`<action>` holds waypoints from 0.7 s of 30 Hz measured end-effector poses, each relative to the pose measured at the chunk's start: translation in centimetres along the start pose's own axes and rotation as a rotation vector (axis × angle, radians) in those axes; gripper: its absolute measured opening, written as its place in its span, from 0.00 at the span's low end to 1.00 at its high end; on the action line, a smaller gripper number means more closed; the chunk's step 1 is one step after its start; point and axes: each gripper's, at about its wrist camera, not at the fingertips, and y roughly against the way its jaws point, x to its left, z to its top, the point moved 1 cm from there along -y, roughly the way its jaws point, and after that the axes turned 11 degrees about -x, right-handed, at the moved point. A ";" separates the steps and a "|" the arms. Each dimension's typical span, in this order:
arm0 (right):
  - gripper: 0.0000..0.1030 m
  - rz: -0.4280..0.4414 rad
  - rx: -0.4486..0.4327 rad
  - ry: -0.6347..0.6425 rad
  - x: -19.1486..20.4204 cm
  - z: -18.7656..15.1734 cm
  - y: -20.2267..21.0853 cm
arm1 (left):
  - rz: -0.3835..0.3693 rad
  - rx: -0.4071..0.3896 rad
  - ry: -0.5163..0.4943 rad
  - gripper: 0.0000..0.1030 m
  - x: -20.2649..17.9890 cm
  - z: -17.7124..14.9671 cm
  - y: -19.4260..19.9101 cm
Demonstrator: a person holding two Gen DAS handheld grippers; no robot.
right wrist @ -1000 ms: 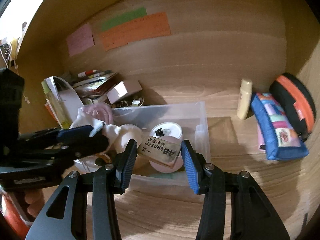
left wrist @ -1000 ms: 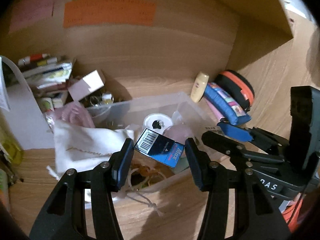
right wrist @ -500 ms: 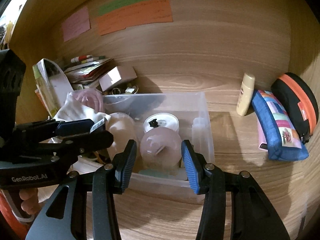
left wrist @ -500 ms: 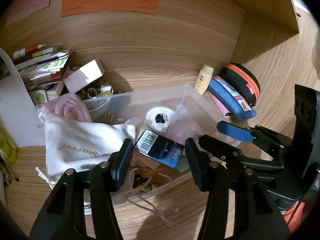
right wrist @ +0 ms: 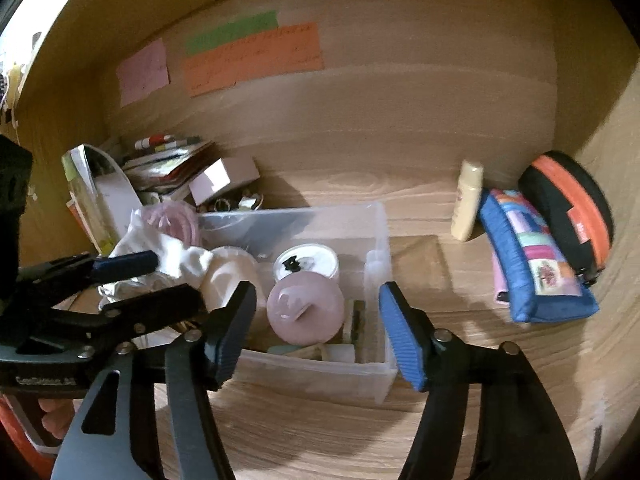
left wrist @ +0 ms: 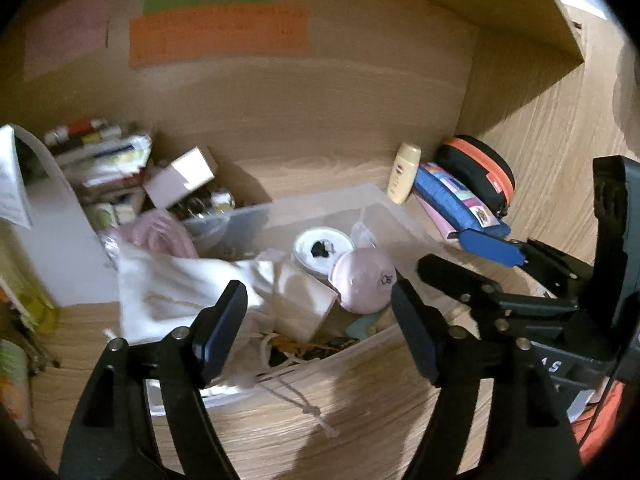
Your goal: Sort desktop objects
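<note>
Both boxes released. The left gripper [left wrist: 316,332], clamped on a blue barcoded eraser box half a second ago, now has its jaws apart and empty; likewise the right gripper [right wrist: 316,330]. Neither box shows clearly inside the clear plastic bin [right wrist: 376,236] on the wooden worktop [right wrist: 320,436]. Next item required.

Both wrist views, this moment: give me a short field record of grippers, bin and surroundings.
left gripper: open, empty, over the bin
right gripper: open, empty, over the bin
clear plastic bin: on the wooden desk
bin contents: round pink case, white round tin, white cloth drawstring bag
right of bin: cream bottle, blue zip pouch, black-and-orange case
</note>
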 end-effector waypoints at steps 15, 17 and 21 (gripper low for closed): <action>0.81 -0.026 -0.126 0.008 1.2 0.9 7.6 | 0.172 -0.134 -0.004 0.91 0.4 -0.1 7.0; 0.84 -0.024 -0.133 0.019 1.7 0.7 8.4 | 0.181 -0.150 -0.009 0.92 0.1 -0.4 7.9; 0.93 -0.023 -0.161 0.039 3.0 -0.2 10.5 | 0.184 -0.173 -0.018 0.92 -0.6 -0.9 9.7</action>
